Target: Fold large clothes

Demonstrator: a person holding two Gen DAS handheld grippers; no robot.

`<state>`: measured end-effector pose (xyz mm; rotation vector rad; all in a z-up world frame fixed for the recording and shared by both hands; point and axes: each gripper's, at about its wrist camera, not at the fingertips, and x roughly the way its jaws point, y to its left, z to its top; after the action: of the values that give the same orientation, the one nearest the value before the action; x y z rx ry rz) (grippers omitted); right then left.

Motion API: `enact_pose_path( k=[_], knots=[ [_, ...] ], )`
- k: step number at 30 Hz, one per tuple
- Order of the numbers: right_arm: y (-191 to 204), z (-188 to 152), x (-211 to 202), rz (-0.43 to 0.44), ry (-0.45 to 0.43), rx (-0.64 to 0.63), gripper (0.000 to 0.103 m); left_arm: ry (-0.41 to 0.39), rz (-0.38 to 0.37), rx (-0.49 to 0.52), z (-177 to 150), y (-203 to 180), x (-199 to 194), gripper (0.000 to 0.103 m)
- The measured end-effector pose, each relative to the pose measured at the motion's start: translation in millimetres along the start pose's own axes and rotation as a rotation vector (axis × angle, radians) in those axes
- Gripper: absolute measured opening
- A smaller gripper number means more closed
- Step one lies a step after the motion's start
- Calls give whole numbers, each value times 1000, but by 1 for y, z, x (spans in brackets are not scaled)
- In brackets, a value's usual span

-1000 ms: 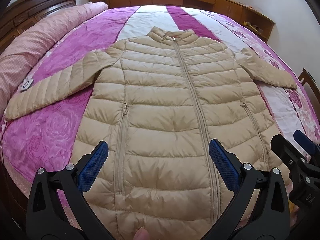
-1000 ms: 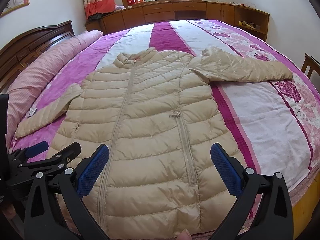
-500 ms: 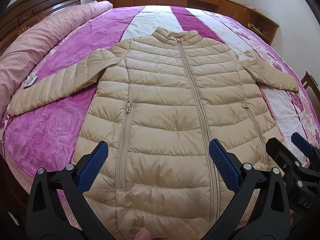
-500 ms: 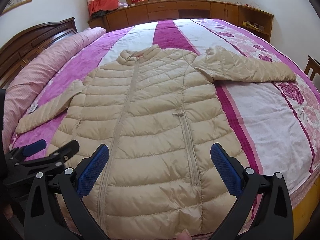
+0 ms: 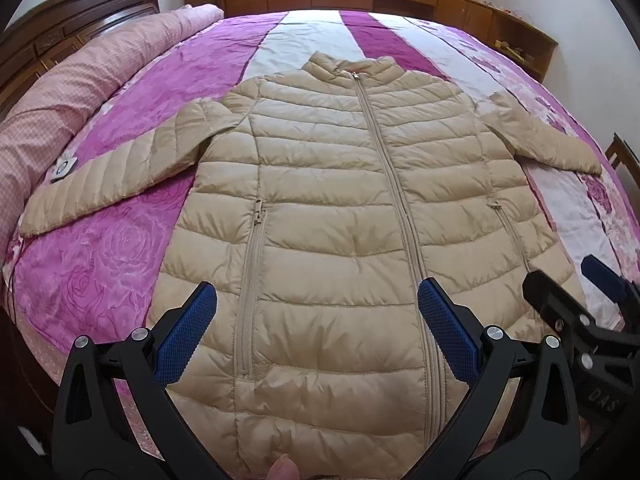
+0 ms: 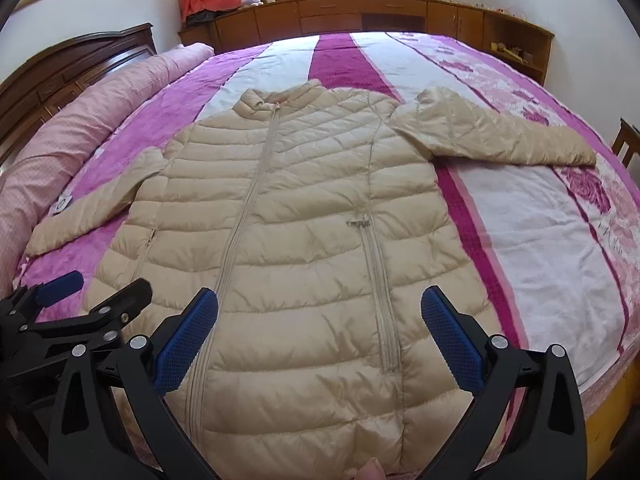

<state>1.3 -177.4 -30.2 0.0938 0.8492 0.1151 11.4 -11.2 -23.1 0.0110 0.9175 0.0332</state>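
A beige quilted puffer jacket (image 5: 340, 208) (image 6: 304, 216) lies flat and zipped on the bed, collar far, hem near, both sleeves spread outward. My left gripper (image 5: 318, 320) hovers open above the hem, between the left pocket zip and the centre zip, holding nothing. My right gripper (image 6: 320, 320) hangs open over the hem on the right half, straddling the right pocket zip. Each gripper shows at the edge of the other's view: the right gripper (image 5: 592, 292) and the left gripper (image 6: 92, 292). A fingertip (image 5: 282, 468) peeks in at the bottom of each view.
The bed (image 5: 120, 264) wears a purple, white and floral cover. A rolled pink quilt (image 5: 80, 80) runs along the left by a dark wooden headboard (image 5: 80, 20). Wooden cabinets (image 6: 360, 16) line the far wall under a window. A chair back (image 6: 626, 144) stands at the right.
Both grippers have drawn back slightly and tilted up, so the jacket sits lower and farther in view and more of the far wall shows. Jaws stay open; the jacket has not moved.
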Motion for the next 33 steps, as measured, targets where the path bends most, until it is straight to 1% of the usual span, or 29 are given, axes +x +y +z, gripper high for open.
enact_pose_path(
  k=[3, 7, 8, 10, 12, 19, 24, 27, 33],
  knots=[
    [-2, -2, 4, 8, 20, 12, 98, 3, 0, 5, -1, -1, 2, 100],
    [-6, 5, 12, -17, 38, 32, 98, 7, 19, -1, 4, 3, 6, 100],
    [-8, 7, 10, -1, 33, 54, 98, 7, 21, -4, 5, 4, 6, 100],
    [-7, 7, 4, 16, 13, 49, 98, 0, 8, -3, 5, 5, 5, 100],
    [-4, 5, 2, 1, 3, 27, 98, -1, 2, 7, 5, 3, 4, 100],
    [-4, -1, 1, 6, 13, 36, 98, -10, 0, 37, 0, -6, 1, 100],
    [-4, 0, -5, -5, -2, 47, 98, -29, -16, 13, 3, -4, -5, 100],
    [-5, -1, -7, -2, -5, 52, 98, -44, -14, 2, 2, -4, -9, 100],
    [-6, -2, -7, -11, -4, 54, 98, -27, -31, -18, 0, 0, -8, 100]
  ],
)
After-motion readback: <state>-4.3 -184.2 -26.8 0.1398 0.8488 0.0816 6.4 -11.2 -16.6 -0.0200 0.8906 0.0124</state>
